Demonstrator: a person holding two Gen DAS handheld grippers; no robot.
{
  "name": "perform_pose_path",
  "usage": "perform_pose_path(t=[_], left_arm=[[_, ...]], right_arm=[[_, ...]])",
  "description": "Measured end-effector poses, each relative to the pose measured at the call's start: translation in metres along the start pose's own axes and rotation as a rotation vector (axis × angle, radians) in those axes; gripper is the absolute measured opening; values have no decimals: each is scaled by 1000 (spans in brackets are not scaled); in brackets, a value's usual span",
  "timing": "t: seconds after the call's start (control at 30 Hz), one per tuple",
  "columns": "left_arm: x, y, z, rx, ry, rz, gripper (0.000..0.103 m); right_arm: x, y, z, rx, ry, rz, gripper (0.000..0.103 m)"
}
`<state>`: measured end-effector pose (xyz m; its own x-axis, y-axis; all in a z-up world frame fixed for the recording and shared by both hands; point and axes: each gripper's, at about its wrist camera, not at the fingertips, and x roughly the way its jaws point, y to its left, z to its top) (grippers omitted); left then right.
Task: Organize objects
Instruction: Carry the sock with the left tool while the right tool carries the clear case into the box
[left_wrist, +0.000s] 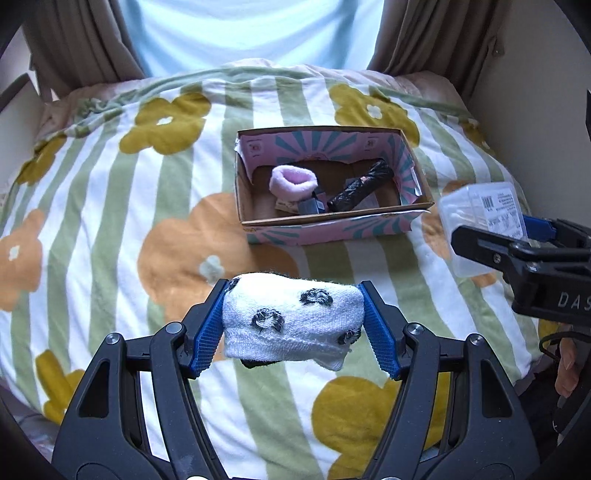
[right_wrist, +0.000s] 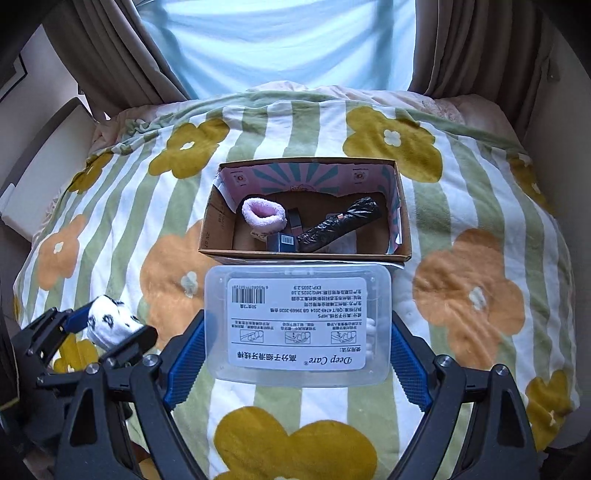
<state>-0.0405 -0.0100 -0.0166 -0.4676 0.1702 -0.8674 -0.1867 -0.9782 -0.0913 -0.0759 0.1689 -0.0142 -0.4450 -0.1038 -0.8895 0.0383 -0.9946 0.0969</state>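
My left gripper (left_wrist: 291, 325) is shut on a rolled white sock with black spots (left_wrist: 291, 317), held above the flowered blanket in front of the box. That sock (right_wrist: 110, 325) also shows at the lower left of the right wrist view. My right gripper (right_wrist: 297, 347) is shut on a clear plastic box with a white label (right_wrist: 297, 321), just short of the cardboard box's near wall. From the left wrist view the plastic box (left_wrist: 480, 218) hangs at the right. The open cardboard box (left_wrist: 332, 221) holds a pink fuzzy sock (left_wrist: 293, 181), a black wrapped roll (left_wrist: 360, 190) and a small dark box (left_wrist: 312, 205).
A striped blanket with yellow and orange flowers (right_wrist: 147, 258) covers the bed. Brown curtains (right_wrist: 122, 55) and a bright window (right_wrist: 288, 44) stand behind it. A pale wall or furniture edge (right_wrist: 48, 166) runs along the left. A hand (left_wrist: 569, 369) shows at the far right.
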Motion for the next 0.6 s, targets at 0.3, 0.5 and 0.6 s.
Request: perform_pose_path(t=[0.3,0.5,0.6], left_arm=[[-14,10,-6,-36,12,-7,66],[-15,5,-1,-17,9,-17,66],[-12,4,4,-13,14,-25,66]], right_arm=[[-25,-8,-27,-4,-6,-39,87],[-28,-14,-31,20,-6,-47,87],[-29,-16,-29,29,-8,-47,87]])
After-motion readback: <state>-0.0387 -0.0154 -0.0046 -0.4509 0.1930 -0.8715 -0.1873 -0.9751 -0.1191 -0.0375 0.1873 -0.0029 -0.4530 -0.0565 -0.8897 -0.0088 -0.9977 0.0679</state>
